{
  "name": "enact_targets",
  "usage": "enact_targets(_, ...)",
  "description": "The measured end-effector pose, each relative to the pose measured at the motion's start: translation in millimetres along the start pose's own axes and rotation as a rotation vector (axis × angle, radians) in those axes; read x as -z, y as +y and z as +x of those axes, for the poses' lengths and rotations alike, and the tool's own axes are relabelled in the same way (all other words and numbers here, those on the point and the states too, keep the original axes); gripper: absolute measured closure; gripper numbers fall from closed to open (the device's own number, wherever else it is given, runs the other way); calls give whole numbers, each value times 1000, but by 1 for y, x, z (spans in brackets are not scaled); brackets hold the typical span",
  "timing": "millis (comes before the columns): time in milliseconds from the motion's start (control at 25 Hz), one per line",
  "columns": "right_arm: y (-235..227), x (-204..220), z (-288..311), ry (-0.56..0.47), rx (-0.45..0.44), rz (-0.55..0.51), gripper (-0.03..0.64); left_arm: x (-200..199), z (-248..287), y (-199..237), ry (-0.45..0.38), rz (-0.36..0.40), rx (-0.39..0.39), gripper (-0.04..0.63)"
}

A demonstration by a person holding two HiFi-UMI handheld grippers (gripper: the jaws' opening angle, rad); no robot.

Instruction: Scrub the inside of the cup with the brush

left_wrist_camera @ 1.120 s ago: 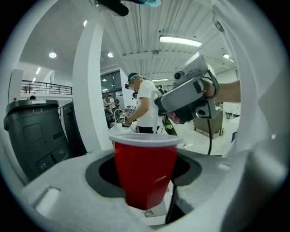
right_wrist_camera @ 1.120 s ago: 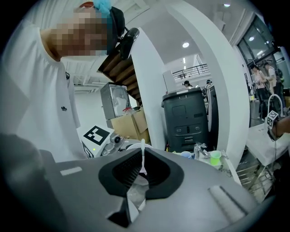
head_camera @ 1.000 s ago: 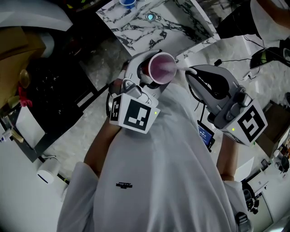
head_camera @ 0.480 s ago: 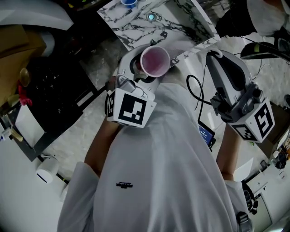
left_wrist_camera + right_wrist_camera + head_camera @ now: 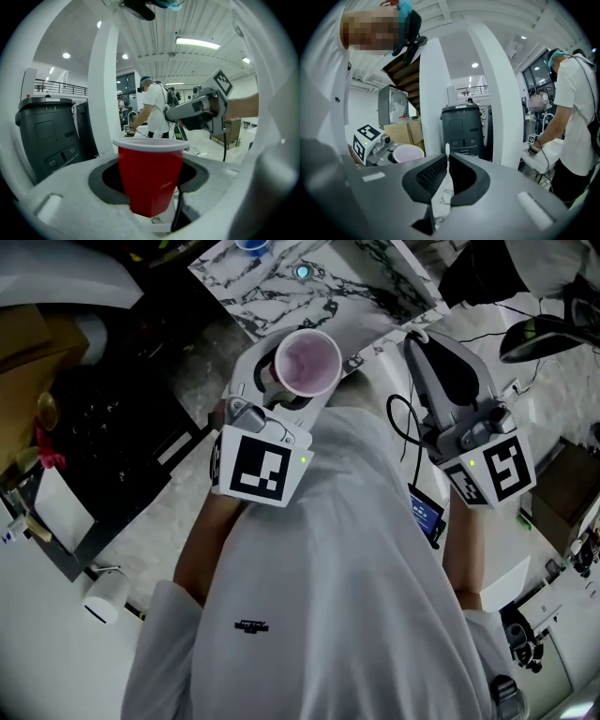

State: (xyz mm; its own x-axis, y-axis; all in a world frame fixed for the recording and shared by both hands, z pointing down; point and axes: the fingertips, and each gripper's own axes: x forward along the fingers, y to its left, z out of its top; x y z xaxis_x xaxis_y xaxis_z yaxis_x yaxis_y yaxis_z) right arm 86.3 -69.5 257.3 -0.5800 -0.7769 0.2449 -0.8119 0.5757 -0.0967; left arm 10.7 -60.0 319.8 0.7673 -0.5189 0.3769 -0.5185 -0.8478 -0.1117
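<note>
A marble bench lies just beyond the cup, with a dark bin and another person farther off. The left gripper's fingers clamp the red cup, which stands upright with its mouth up. Beside it but apart, the right gripper's fingers pinch a thin white brush.

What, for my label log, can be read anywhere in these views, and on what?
No text reads clearly.
Shirt logo: too small to read.
Blue tag: too small to read.
Marker cubes: square patterns only, no words.
Marks on the grey bin: too blurred.
</note>
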Motion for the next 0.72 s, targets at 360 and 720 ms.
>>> enact_targets(360,9,18,4,5,23,35,593,-2,2,-4,-10,21,23,337)
enact_targets(720,7,15,-1,-12,40,30,592,-7,4,-10,-23,24,40,337)
